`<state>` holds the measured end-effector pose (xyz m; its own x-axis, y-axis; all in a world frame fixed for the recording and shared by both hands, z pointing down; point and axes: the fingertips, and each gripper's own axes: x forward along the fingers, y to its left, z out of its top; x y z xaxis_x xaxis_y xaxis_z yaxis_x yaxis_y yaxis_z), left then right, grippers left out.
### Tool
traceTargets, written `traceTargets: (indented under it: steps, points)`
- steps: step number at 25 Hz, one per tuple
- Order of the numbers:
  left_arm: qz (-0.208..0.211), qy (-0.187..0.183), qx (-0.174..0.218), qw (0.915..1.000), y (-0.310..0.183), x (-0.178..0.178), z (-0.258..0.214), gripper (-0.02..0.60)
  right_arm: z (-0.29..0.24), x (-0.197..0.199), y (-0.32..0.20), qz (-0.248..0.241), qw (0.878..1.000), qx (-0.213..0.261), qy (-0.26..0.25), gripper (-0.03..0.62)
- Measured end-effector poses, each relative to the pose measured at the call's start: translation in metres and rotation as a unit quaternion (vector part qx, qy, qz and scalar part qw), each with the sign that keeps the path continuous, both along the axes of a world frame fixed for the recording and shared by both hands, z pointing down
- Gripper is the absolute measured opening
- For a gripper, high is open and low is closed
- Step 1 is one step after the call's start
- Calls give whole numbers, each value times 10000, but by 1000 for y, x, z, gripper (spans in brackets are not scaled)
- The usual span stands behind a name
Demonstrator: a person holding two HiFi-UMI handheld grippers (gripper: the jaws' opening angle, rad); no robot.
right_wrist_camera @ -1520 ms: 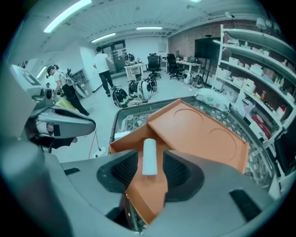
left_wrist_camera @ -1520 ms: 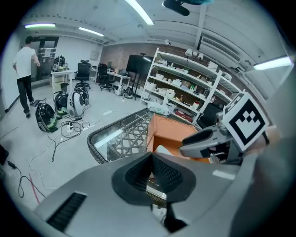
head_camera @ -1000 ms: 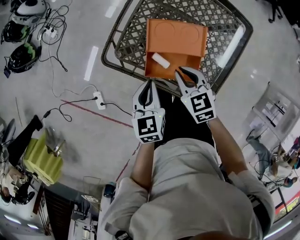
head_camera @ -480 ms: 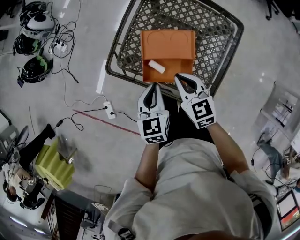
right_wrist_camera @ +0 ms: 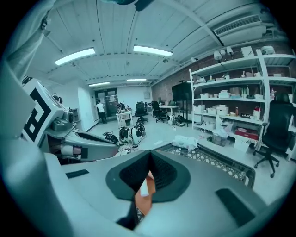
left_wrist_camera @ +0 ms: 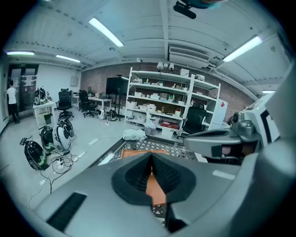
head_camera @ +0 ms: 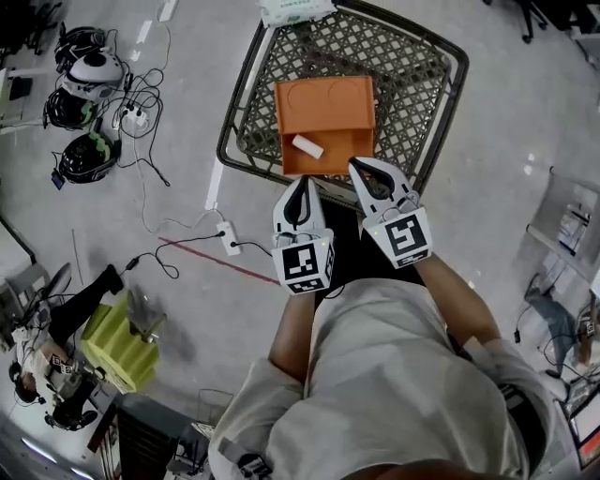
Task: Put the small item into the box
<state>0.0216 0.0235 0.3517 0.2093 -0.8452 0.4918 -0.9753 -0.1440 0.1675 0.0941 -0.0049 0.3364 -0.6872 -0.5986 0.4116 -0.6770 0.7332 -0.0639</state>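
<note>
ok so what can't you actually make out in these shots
small white item: too small in the head view to identify; the right gripper view shows only a sliver past the fingers.
orange box: in the left gripper view, mostly hidden by the left gripper itself.
white bundle: cut off by the head view's top edge.
shelf contents: too small in both gripper views.

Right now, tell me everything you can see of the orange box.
The orange box is a shallow, open, rectangular tray, plastic by its look, lying flat on the lattice table top. Its far half bears two round pressed shapes; its near half is a recessed compartment. A small white item lies in that compartment, towards its left.
</note>
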Motion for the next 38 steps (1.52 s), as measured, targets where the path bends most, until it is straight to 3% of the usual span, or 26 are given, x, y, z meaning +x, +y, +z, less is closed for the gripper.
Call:
traceTargets:
  steps: [19, 33, 38]
  points:
    - [244, -355, 781, 9960, 10, 44, -87, 9, -87, 56, 27, 173, 9967, 684, -395, 3]
    - [-275, -453, 1573, 9861, 38, 67, -159, 9, -166, 85, 42, -127, 9834, 1602, -842, 3]
    - [-444, -350, 1691, 9840, 44, 71, -173, 9, -178, 93, 49, -172, 9818, 1679, -872, 3]
